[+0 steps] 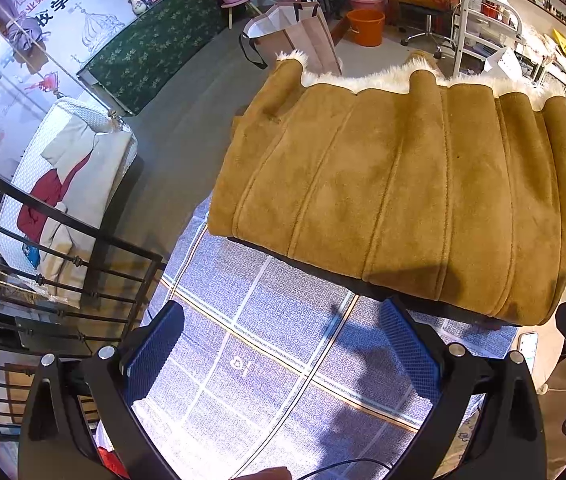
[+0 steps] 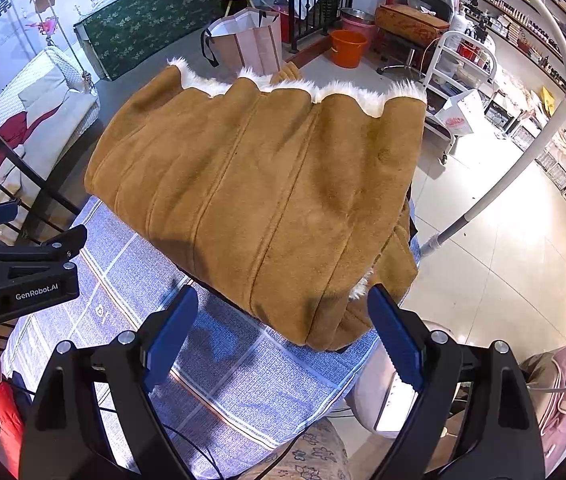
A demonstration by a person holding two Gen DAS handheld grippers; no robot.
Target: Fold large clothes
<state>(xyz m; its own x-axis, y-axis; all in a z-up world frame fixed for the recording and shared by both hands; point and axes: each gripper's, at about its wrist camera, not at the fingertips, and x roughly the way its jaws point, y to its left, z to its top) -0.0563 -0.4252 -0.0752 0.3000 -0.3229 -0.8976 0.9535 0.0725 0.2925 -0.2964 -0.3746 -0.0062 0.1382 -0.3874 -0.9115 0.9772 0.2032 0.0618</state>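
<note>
While both jaws gape empty, folded coat (image 1: 399,196) lies ahead, untouched.

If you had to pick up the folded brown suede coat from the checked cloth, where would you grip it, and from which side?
I would take the brown suede coat by its near folded edge, coming in low from the side of the open right gripper. That edge is a thick, stacked fold overhanging the blue checked cloth, so the jaws could probably close across all its layers. The far edge is loose white fur trim.
</note>
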